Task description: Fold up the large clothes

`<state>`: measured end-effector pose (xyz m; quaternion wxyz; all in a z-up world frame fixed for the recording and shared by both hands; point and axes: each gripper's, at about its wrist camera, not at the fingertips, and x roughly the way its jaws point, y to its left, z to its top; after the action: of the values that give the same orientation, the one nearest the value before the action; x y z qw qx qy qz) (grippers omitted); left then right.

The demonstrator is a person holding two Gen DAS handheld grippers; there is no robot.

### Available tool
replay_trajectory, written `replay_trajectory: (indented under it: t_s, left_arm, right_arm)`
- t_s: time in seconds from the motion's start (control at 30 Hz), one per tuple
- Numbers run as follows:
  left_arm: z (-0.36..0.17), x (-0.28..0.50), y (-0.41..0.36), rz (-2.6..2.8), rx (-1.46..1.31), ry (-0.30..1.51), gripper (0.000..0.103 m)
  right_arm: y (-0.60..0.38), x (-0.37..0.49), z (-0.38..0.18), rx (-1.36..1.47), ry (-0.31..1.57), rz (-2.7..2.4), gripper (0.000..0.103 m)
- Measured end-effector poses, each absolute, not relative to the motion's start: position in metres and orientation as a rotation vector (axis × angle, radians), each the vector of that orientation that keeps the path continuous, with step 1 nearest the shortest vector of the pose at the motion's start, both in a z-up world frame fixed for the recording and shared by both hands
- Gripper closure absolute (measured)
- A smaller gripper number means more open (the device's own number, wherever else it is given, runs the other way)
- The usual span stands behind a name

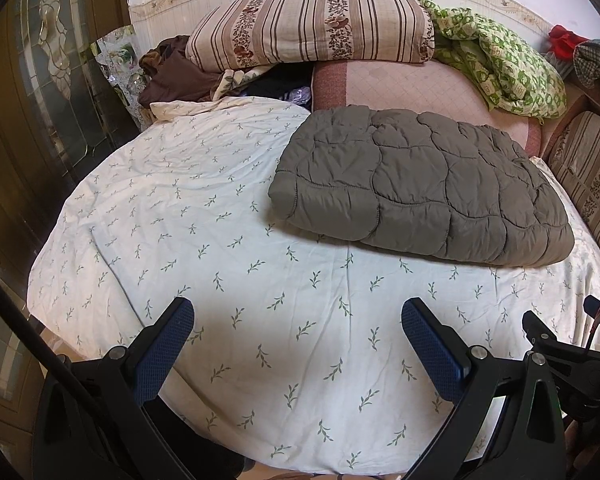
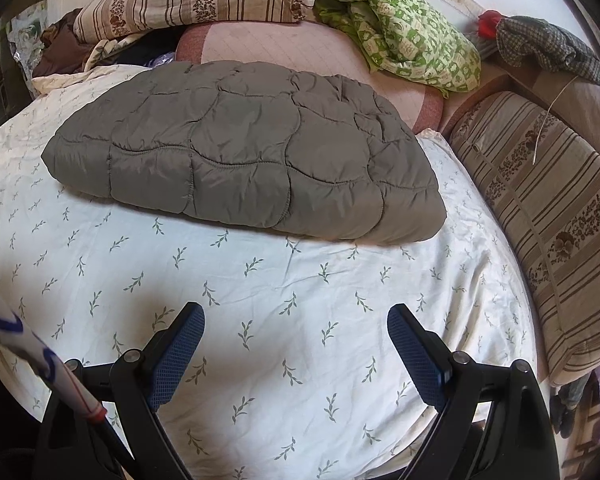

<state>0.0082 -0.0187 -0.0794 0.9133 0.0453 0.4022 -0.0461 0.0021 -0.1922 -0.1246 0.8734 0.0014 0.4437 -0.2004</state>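
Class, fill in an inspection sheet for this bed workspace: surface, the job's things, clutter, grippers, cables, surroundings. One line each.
Surface: bed sheet, white with a green sprig print, lightly wrinkled.
Job's things: grey quilted garment lies folded into a compact bundle on the sheet, touched by neither gripper.
Clutter: striped floral pillow, green patterned cloth, brown garment, all heaped at the far end of the bed.
Grippers: left gripper and right gripper both open, empty, hovering over bare sheet near the front edge.
Cables: a thin black cable crosses the left view's edge.
Surroundings: glass-panelled door at left; striped cushion at right.
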Motion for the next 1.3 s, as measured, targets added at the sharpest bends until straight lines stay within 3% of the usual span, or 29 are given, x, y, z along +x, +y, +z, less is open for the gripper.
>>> replay_trajectory:
  t_s: [1.3]
  left_arm:
    - [-0.086,0.008,-0.032,-0.131,0.114,0.867,0.000]
  right_arm:
    - [-0.211,-0.003,-0.126,0.032,0.923,-0.445,0.008]
